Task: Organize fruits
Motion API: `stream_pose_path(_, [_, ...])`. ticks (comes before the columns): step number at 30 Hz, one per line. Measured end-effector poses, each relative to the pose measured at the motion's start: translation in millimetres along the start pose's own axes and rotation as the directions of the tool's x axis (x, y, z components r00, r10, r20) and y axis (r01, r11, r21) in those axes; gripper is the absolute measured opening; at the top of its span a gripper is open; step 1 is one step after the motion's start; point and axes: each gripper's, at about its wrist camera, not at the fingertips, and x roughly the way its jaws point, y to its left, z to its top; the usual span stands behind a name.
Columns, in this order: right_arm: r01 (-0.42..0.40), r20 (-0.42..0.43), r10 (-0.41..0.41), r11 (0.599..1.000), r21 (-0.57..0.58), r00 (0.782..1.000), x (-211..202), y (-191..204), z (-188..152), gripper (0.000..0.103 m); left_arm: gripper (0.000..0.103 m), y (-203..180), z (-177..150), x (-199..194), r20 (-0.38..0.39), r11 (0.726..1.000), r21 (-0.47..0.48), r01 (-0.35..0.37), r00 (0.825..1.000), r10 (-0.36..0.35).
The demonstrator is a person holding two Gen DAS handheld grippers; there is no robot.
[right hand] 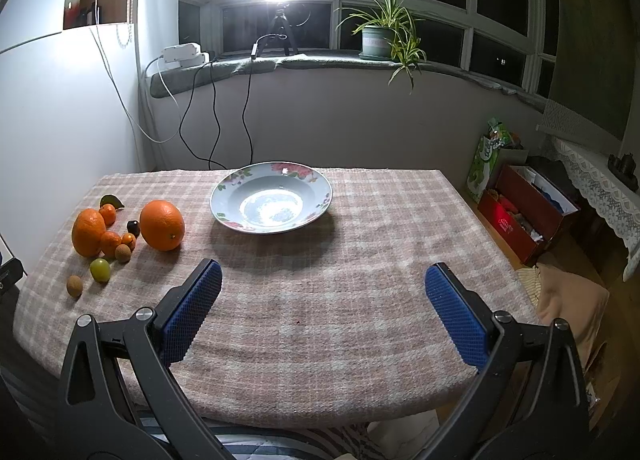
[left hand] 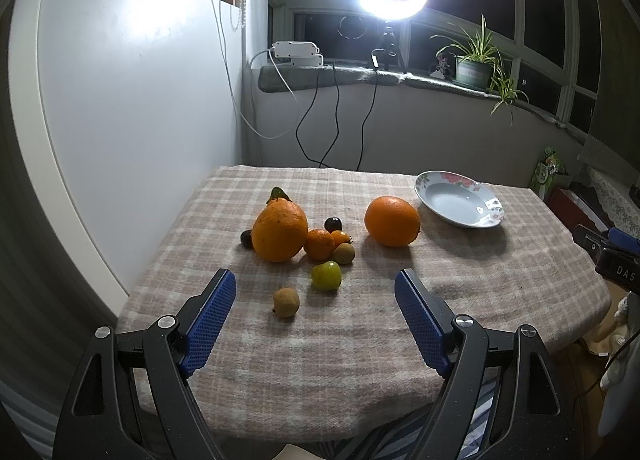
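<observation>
2 big oranges (left hand: 392, 221), 1 plate (right hand: 224, 188).

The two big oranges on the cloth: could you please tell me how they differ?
The left orange is pear-shaped, with a leaf on top; the right orange is round and leafless. The left one sits crowded by small fruits; the right one sits apart, nearer the plate. Both rest on the cloth.

Left gripper (left hand: 315, 292) fingers (left hand: 208, 324) apart; fruits (left hand: 280, 230) beyond.
</observation>
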Motion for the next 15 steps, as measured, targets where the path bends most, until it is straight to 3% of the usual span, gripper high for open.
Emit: stream_pose_path(15, [0.002, 0.004, -0.002, 1.000, -0.003, 1.000, -1.5, 1.4, 0.4, 0.103, 0.082, -0.4, 1.3, -1.1, 0.002, 1.000, -0.001, 0.004, 1.000, -0.004])
